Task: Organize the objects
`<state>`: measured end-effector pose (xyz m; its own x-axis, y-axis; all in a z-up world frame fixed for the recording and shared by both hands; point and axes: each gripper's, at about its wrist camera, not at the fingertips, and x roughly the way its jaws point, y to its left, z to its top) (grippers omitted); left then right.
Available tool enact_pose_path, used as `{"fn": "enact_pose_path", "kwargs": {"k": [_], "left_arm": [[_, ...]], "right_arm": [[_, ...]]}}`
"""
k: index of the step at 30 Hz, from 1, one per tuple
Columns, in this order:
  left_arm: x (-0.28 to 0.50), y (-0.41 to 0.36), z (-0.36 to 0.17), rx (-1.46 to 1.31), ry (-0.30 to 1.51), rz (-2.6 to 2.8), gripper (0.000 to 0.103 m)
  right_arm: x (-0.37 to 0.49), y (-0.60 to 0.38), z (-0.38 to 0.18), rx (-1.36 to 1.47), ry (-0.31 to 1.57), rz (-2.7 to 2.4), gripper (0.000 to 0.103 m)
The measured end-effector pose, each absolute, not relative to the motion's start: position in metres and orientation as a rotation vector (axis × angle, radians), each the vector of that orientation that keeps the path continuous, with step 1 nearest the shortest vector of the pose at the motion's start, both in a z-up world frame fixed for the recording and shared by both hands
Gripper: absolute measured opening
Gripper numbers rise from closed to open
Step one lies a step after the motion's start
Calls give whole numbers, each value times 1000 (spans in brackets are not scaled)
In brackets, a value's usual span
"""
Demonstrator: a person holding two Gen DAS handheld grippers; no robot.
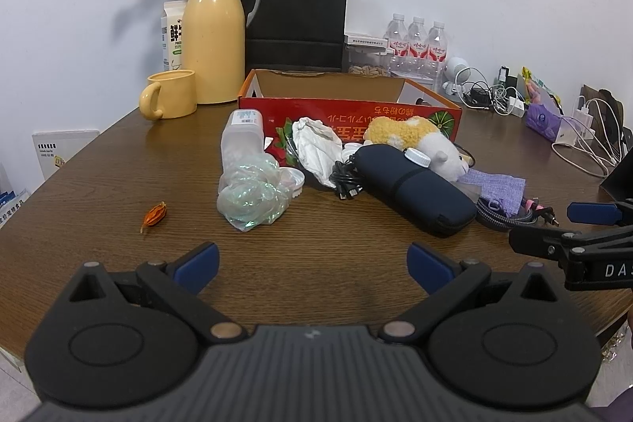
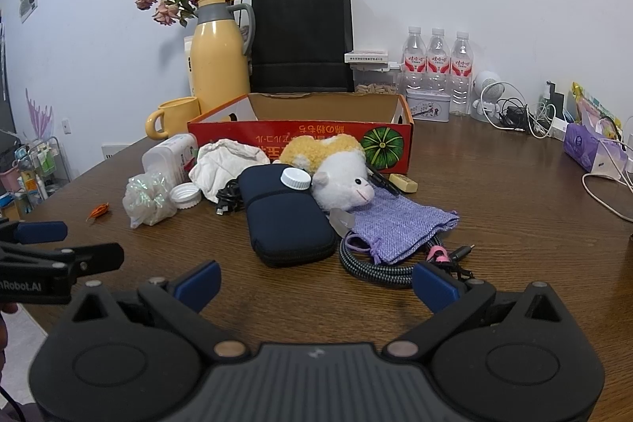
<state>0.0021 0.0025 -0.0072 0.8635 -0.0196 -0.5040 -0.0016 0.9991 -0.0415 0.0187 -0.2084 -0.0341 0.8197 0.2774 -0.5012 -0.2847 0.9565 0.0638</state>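
An open red cardboard box (image 1: 348, 111) (image 2: 300, 141) stands on the brown table. In front of it lies a pile: a plush sheep (image 2: 336, 169) (image 1: 427, 141), a dark blue zip case (image 2: 285, 216) (image 1: 411, 188), a purple woven pouch (image 2: 399, 220), a braided cable (image 2: 376, 267), crumpled white paper (image 1: 316, 145), a shiny plastic wrap (image 1: 253, 198) and a clear bottle (image 1: 241, 137). My left gripper (image 1: 312, 265) is open and empty, short of the pile. My right gripper (image 2: 316, 283) is open and empty, just before the case and cable.
A yellow thermos (image 1: 213, 42), yellow mug (image 1: 170, 93), dried flowers, a black paper bag (image 1: 296, 14) and three water bottles (image 2: 435, 62) line the back wall. Chargers and cables (image 2: 526, 117) lie at the right. A small orange dried flower (image 1: 154, 216) lies at the left.
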Motion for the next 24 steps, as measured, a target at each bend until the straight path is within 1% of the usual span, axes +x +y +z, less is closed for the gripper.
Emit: {"fn": "enact_pose_path", "kwargs": {"k": [15,21,24], "left_arm": [[3,6,-9,-49,535,0,103],[13,15,-8,-58,528,34,103],[21,24,-6,-64,522,70,103]], "right_arm": [[20,-209,-32,-28,528,285,103],[26,-208,-31,-80,504,279,103],[36,-208,-32,-101,502,276,100]]}}
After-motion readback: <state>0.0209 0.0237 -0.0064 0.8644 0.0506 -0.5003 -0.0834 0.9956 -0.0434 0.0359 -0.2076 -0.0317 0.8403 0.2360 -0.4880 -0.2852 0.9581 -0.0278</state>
